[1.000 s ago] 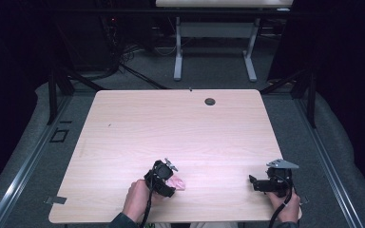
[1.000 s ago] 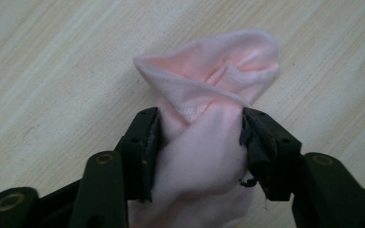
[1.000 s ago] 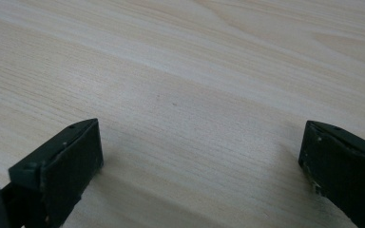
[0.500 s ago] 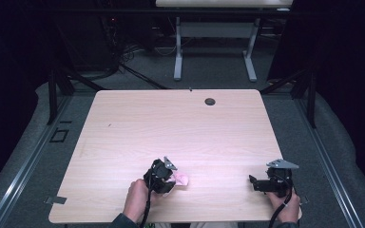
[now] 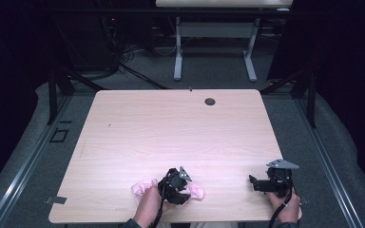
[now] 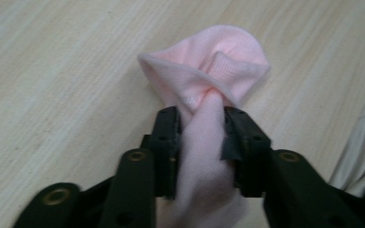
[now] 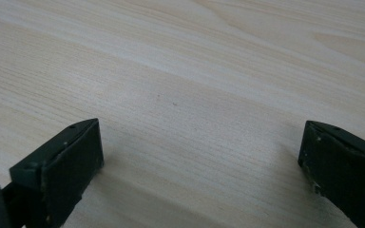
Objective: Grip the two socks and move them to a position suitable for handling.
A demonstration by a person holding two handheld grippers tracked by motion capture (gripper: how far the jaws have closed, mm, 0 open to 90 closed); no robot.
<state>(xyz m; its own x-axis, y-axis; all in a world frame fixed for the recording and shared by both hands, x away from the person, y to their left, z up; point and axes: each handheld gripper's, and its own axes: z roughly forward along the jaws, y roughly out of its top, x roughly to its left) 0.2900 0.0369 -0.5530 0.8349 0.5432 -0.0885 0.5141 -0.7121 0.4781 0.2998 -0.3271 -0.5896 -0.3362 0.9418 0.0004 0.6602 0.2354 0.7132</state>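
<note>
Partly hidden under the left gripper (image 6: 202, 130) clamping it, a pink cloth (image 6: 204, 71) bunches — right gripper (image 7: 199, 156) gapes, empty.

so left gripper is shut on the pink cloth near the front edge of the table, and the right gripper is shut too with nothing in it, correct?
Not quite. The right gripper is open: the right gripper view shows its jaws set wide apart over bare table, nothing between them. The rest holds: the left gripper is shut on the pink cloth, near the table's front edge in the high view.
</note>
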